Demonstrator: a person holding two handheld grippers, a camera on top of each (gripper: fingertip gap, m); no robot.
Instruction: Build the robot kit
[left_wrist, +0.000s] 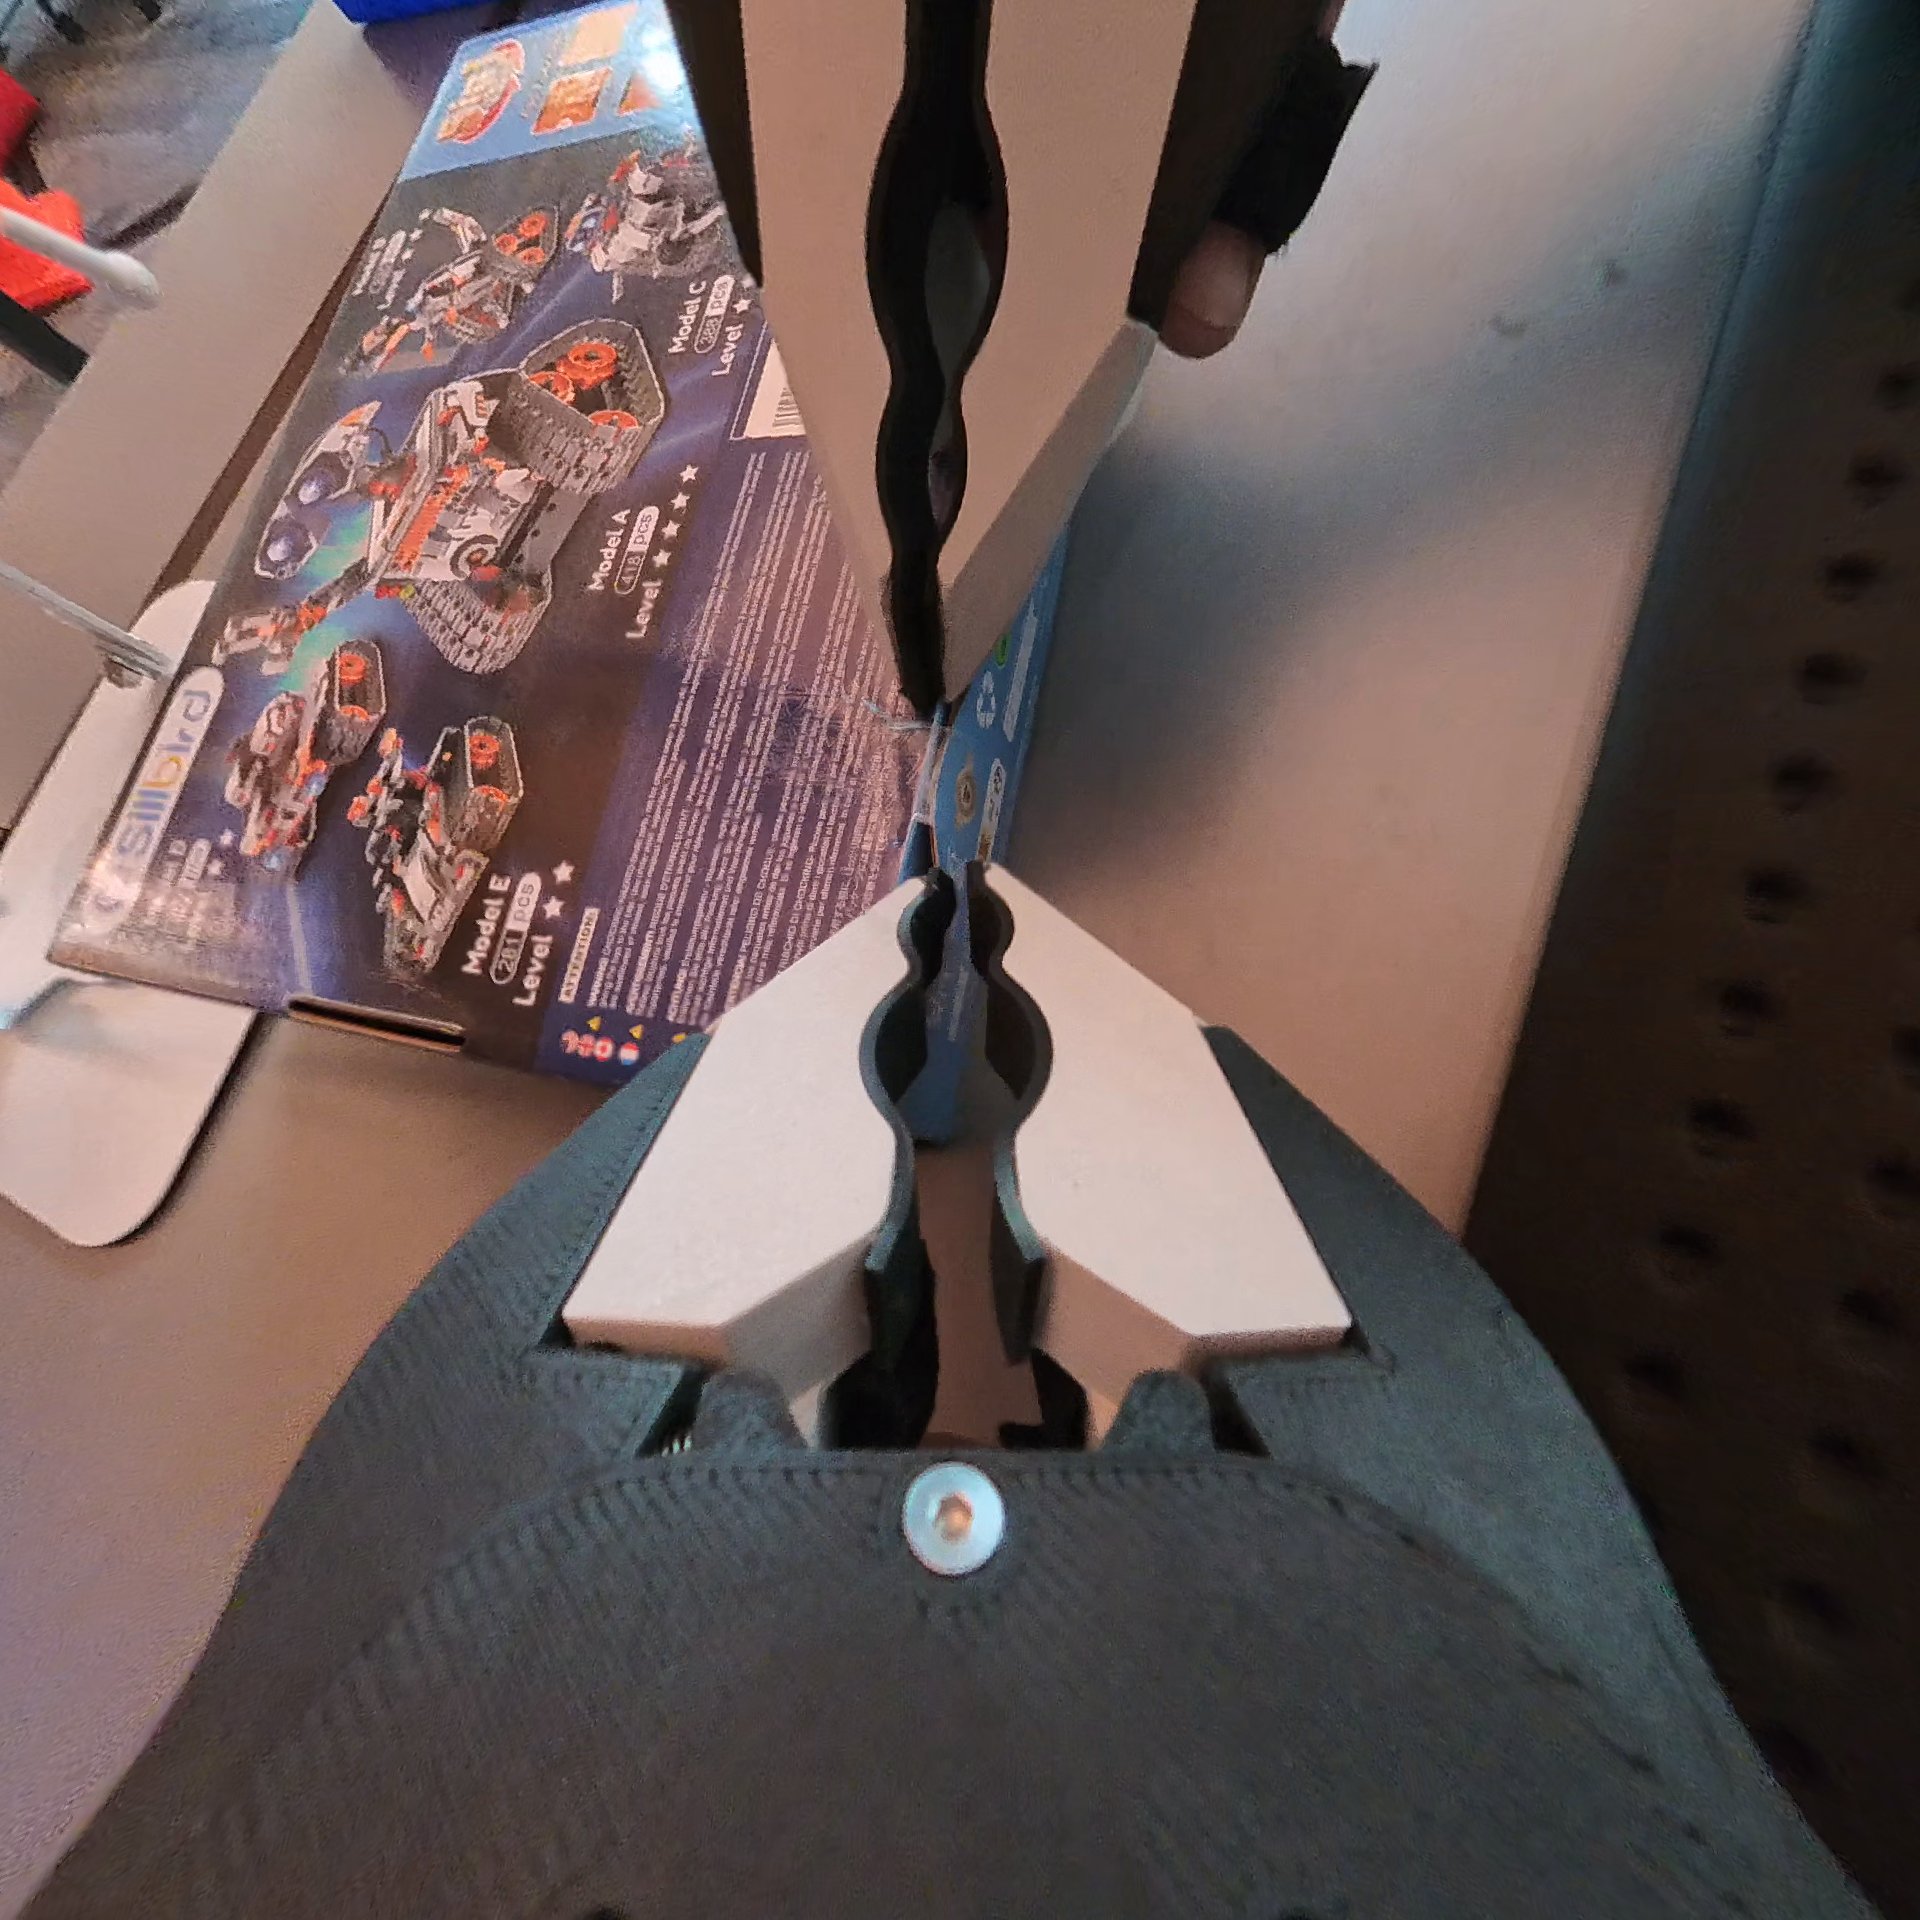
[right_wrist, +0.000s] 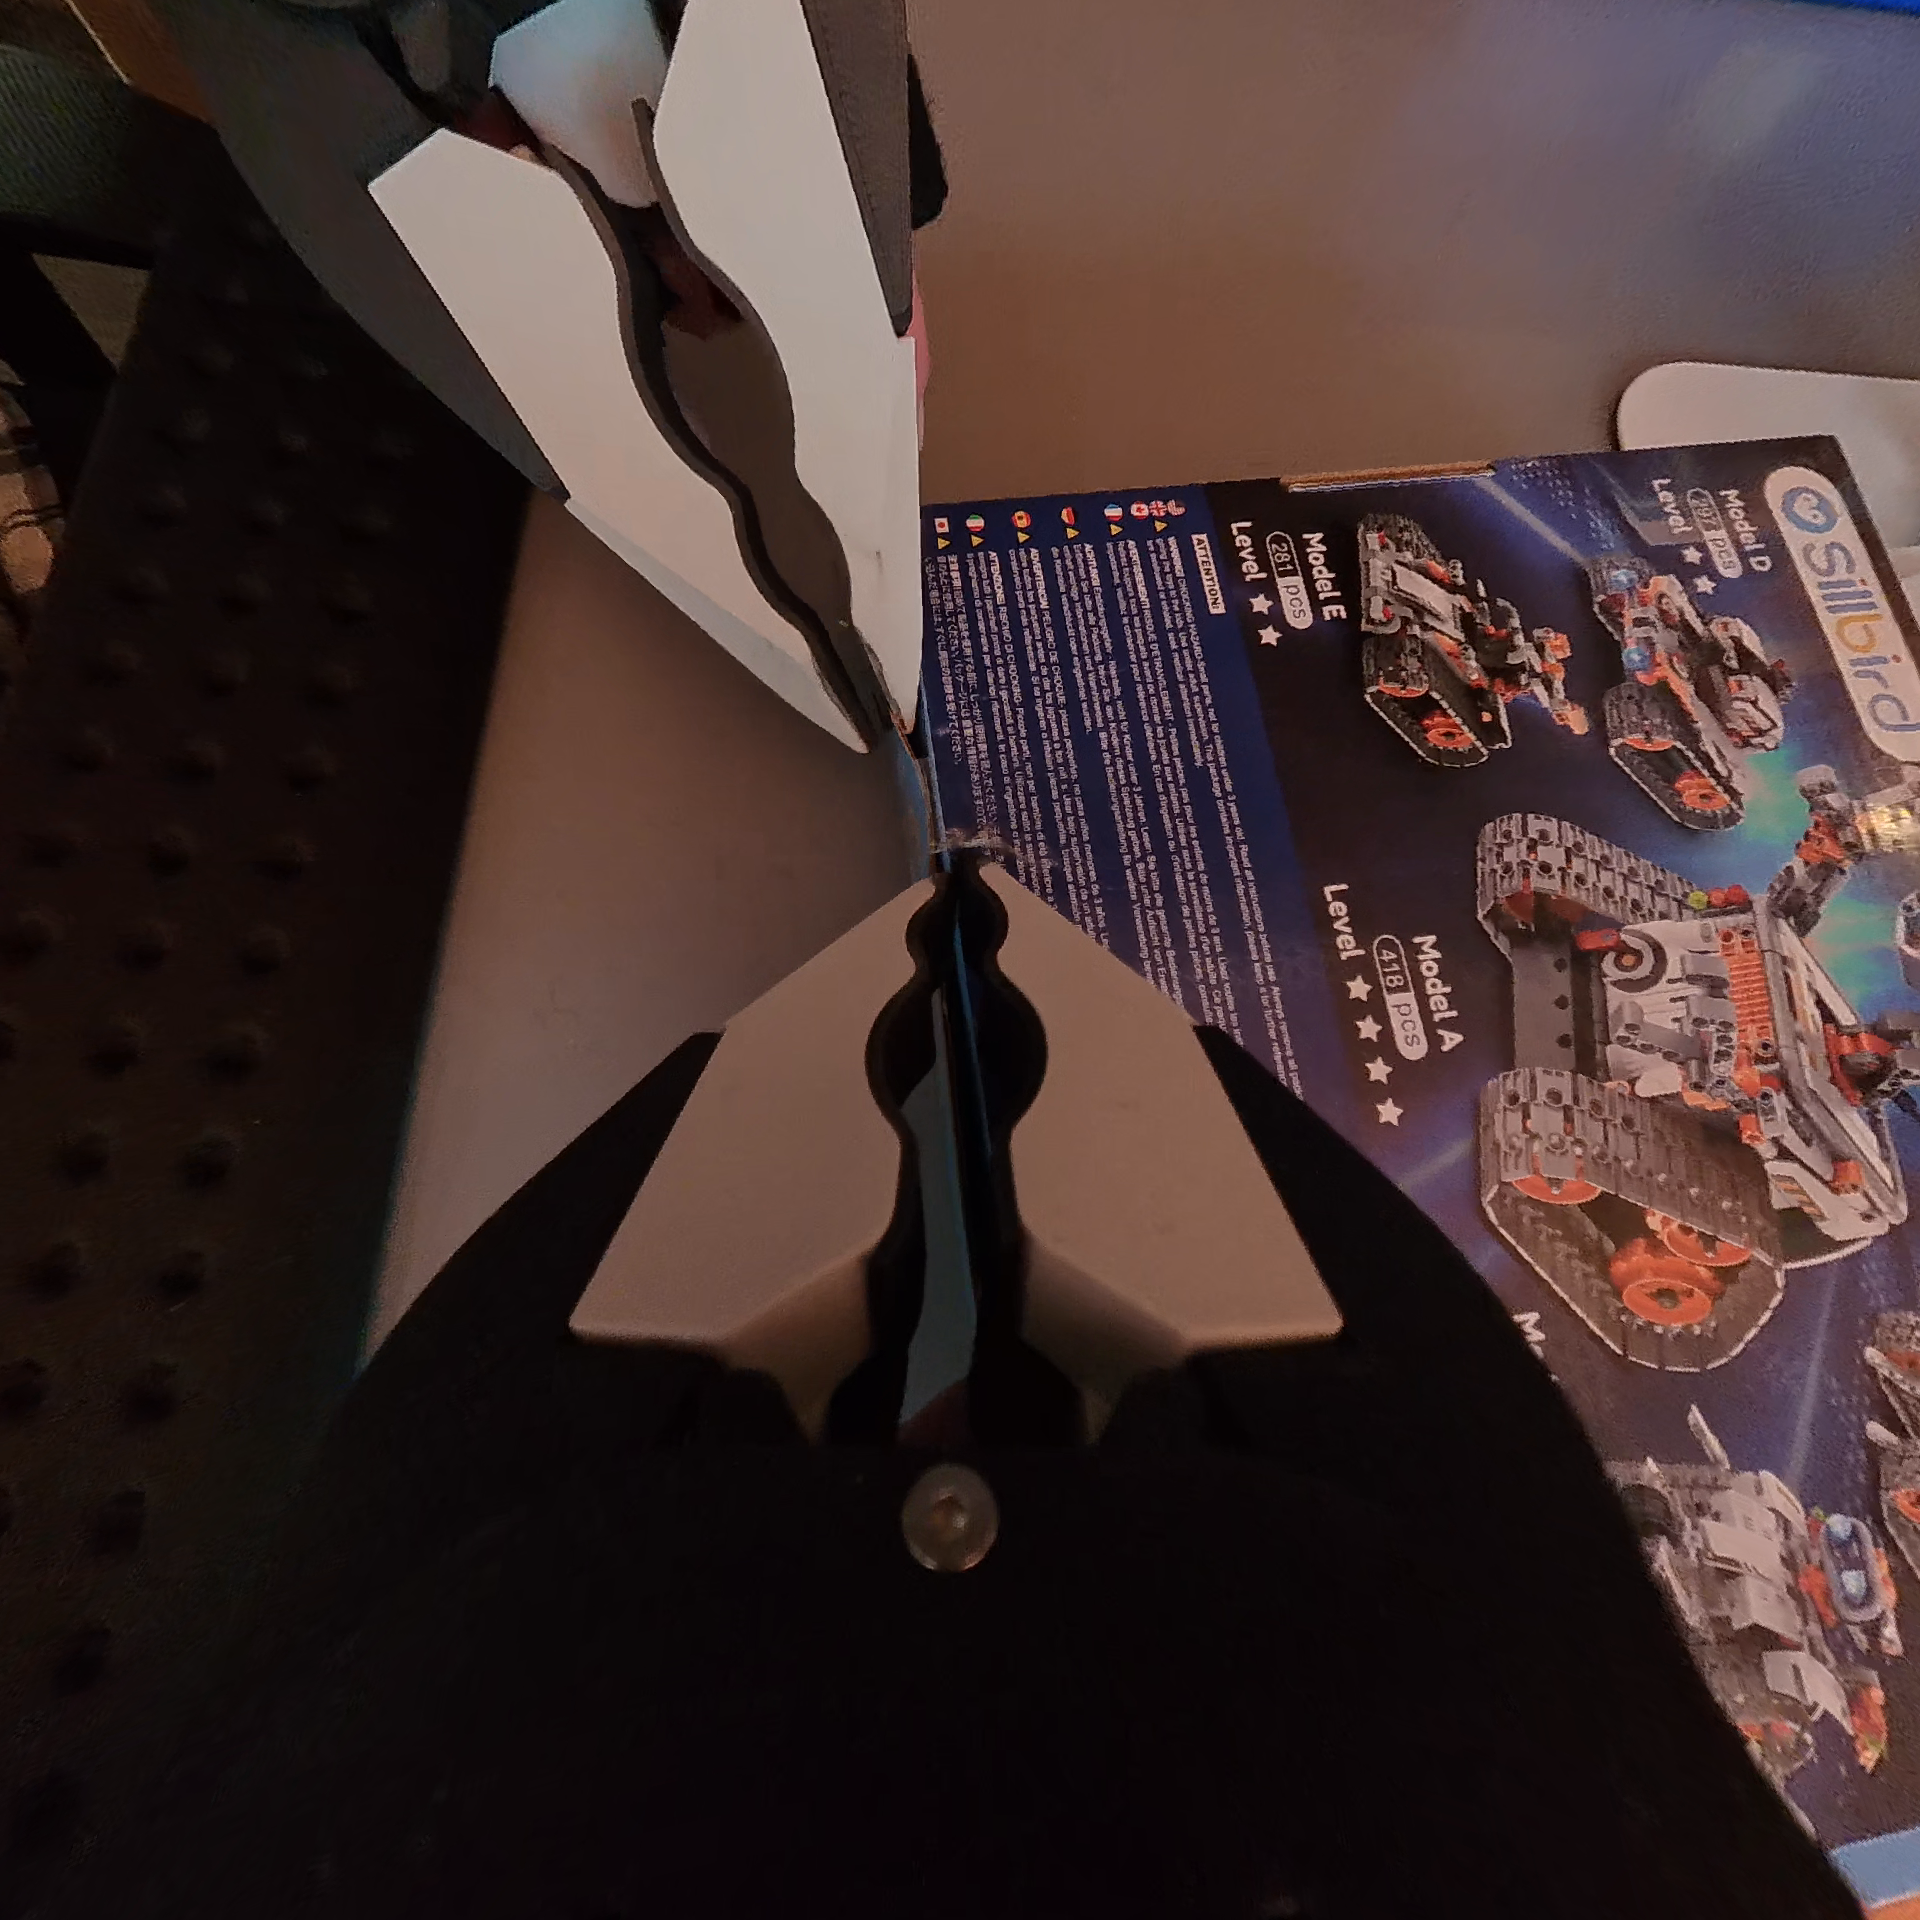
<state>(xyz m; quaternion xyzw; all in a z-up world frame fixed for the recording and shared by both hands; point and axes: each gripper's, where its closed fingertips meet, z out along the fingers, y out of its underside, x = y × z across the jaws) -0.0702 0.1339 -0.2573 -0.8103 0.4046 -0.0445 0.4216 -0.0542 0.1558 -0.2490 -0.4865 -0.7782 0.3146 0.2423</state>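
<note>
A dark blue toy box (left_wrist: 540, 623) printed with tracked robot vehicles lies flat on a tan table (left_wrist: 1299, 623). My left gripper (left_wrist: 951, 883) is shut on the thin light-blue side edge of the box (left_wrist: 961, 1029), which runs between its wavy pads. My right gripper (left_wrist: 925, 696) comes in from the top of that view and pinches the same edge just beyond. In the right wrist view the right gripper (right_wrist: 956, 878) is shut on the box edge (right_wrist: 961, 1143), and the left gripper (right_wrist: 878, 727) meets it from the upper left. The box (right_wrist: 1455, 831) spreads to the right.
A flat white plate with rounded corners (left_wrist: 104, 1122) lies under the box's far side and also shows in the right wrist view (right_wrist: 1766, 416). A dark perforated surface (left_wrist: 1766, 1039) borders the table edge (right_wrist: 208, 831). A gloved fingertip (left_wrist: 1205, 301) shows behind the right gripper. My left and right fingertips are right by each other.
</note>
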